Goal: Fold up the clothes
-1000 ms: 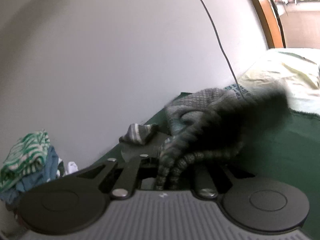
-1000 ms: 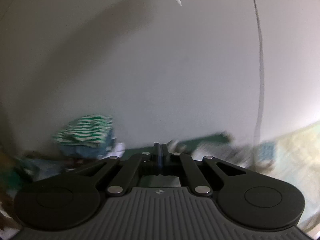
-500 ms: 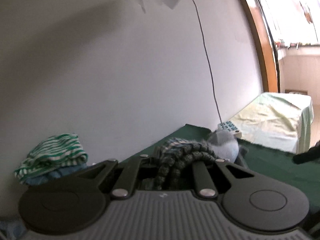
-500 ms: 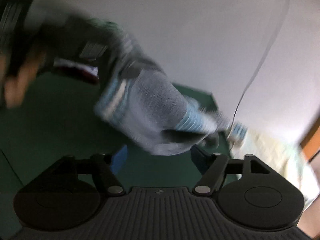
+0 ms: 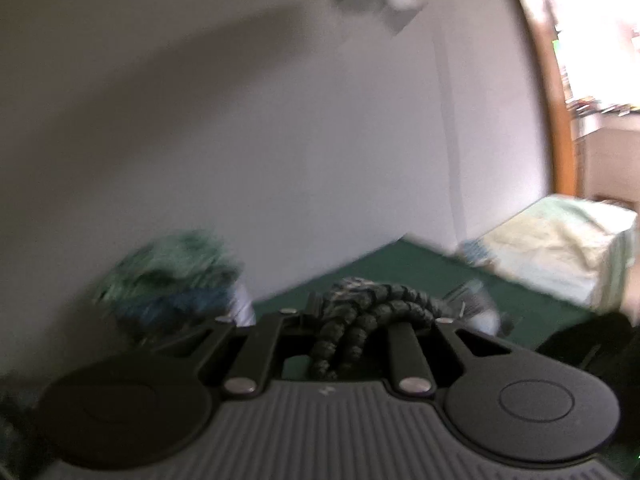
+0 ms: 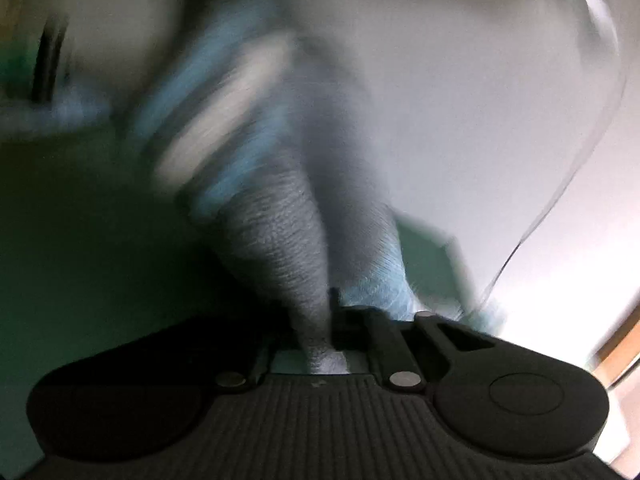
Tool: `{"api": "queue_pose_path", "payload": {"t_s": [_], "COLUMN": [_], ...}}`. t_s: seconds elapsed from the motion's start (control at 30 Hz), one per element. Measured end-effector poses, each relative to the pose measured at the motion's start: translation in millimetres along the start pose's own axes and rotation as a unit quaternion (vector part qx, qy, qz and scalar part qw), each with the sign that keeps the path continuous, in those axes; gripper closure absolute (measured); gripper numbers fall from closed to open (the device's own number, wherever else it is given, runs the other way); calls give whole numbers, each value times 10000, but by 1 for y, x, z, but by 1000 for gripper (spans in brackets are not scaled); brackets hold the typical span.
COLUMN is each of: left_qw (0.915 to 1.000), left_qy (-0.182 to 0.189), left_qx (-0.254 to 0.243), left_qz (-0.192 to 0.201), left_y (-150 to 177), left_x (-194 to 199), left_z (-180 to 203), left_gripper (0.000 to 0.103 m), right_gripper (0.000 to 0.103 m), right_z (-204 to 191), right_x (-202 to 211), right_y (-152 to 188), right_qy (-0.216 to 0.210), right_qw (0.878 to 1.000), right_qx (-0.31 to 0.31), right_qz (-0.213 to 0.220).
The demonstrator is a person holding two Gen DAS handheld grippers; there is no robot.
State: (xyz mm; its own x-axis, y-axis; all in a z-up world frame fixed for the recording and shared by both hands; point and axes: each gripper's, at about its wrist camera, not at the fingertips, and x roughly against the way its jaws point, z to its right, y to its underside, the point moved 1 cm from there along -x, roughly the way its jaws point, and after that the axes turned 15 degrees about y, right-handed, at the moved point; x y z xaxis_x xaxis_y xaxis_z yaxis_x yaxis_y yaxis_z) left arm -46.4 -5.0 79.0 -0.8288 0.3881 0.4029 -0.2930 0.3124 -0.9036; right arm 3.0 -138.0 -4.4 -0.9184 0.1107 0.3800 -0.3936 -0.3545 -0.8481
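A grey knit garment with light blue and white stripes hangs stretched between my two grippers over a green cloth surface (image 5: 400, 268). In the left wrist view its dark ribbed edge (image 5: 384, 300) is bunched between the jaws of my left gripper (image 5: 352, 306). Those jaws are opening slightly, but the cloth still sits pinched in them. In the blurred right wrist view, the grey knit (image 6: 280, 232) runs down into my right gripper (image 6: 332, 314), which is shut on a narrow fold of it. Cloth hides the fingertips of both grippers.
A pile of folded clothes (image 5: 172, 276), green-and-white striped on top, sits against the white wall at left. A pale yellow covered bed (image 5: 560, 240) lies at right, beyond a wooden door frame (image 5: 548, 100). A thin cable (image 6: 560, 200) hangs down the wall.
My left gripper rose and swung with the ribbed edge still in it. My right gripper, shut and empty before, opened, dropped toward the grey knit and closed on it.
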Motion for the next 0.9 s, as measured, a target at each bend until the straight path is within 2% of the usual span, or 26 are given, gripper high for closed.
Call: {"api": "queue_pose_path", "payload": {"t_s": [0.07,0.13,0.23,0.3,0.43,0.53,0.7,0.83,0.9], "left_qw": [9993,9989,9994,9992,9954,9906,9807,9704,9672], "left_qy": [-152,-165,-173,-174,-182,-311,-639,-911,-1044], "left_qx": [245,357,292,290,603,632,425,446,368], "left_qz": [-233,-264,-33,229,718,1171,1797,2191,2287], "left_y": [16,26,31,25,-7,-40,-92,-121,-129], "left_x": [2,9,26,39,74,115,178,218,229], "left_z": [-5,0,21,32,28,23,28,37,43], "left_gripper": [85,82,82,82,83,83,83,83,83], "right_gripper": [99,99,99,98,98,98,98,98,98], "right_z": [32,62,93,100,120,137,162,176,181], "right_x": [9,18,39,54,96,128,176,202,213], "right_y": [-9,-18,-32,-44,-56,-74,-103,-122,-127], "right_qy": [-110,-225,-408,-432,-710,-976,-1345,-1695,-1752], "right_qw": [9987,9950,9913,9897,9817,9719,9465,9243,9173], "right_qx": [-503,-966,-1162,-1147,-1322,-1361,-1460,-1672,-1722], "right_qz": [65,144,460,741,1173,1653,2545,2982,3135]}}
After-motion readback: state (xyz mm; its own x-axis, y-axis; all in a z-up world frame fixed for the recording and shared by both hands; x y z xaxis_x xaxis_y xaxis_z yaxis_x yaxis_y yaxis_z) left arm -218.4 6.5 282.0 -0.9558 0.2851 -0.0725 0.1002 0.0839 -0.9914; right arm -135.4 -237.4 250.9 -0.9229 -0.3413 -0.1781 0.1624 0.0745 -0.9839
